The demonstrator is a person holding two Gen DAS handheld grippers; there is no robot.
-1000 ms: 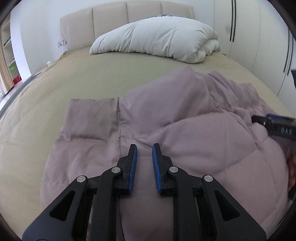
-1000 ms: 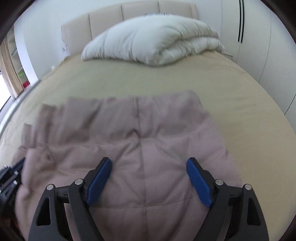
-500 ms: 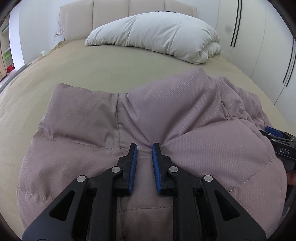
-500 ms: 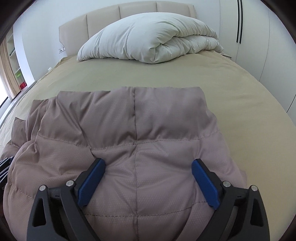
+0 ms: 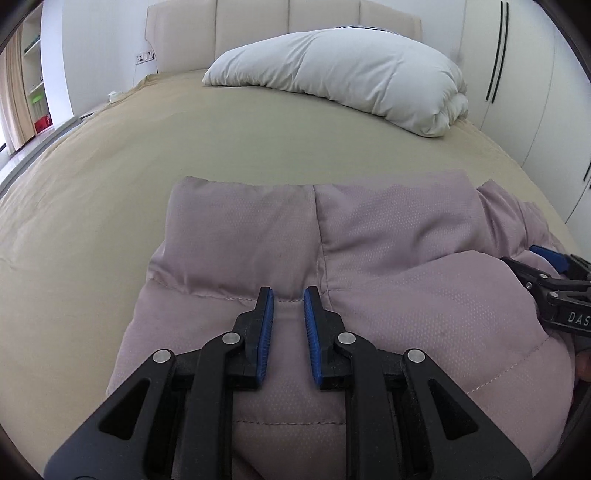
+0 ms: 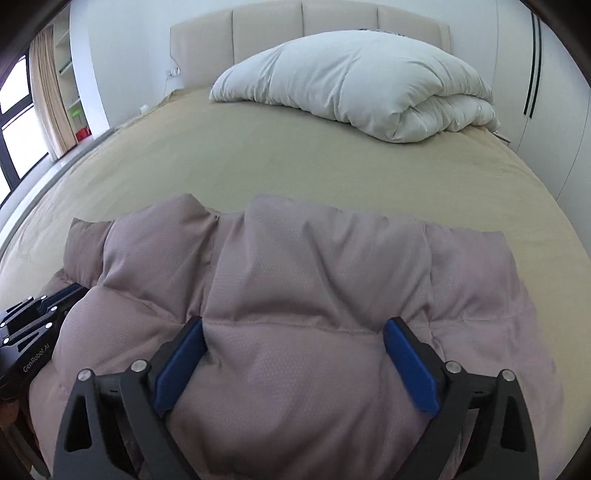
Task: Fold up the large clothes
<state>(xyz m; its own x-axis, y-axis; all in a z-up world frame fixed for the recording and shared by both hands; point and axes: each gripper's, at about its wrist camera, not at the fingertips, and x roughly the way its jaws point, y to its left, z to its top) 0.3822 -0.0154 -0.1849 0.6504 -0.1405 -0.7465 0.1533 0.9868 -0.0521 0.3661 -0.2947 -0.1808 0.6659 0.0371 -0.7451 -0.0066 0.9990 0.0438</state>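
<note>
A puffy mauve quilted jacket (image 5: 406,258) lies bunched on the beige bed sheet (image 5: 184,147), its far edge towards the headboard. My left gripper (image 5: 289,291) is shut on a pinch of its fabric near a seam, with a strip of cloth showing between the blue pads. My right gripper (image 6: 293,325) stands wide with its jaws opening. A soft bulge of the jacket (image 6: 314,277) swells between them, unclamped. Each gripper shows at the other view's edge: the right gripper (image 5: 554,284) at the right, the left gripper (image 6: 33,325) at the lower left.
A folded white duvet (image 6: 362,81) sits against the padded headboard (image 6: 295,26). White wardrobe doors (image 5: 524,74) line the right side. A shelf and curtain (image 6: 48,92) stand by a window at the left. Bare sheet stretches between the jacket and the duvet.
Both grippers moved across the bed and the jacket now sits bunched and thicker beneath them. The right jaws spread wider. The left jaws kept the same narrow gap.
</note>
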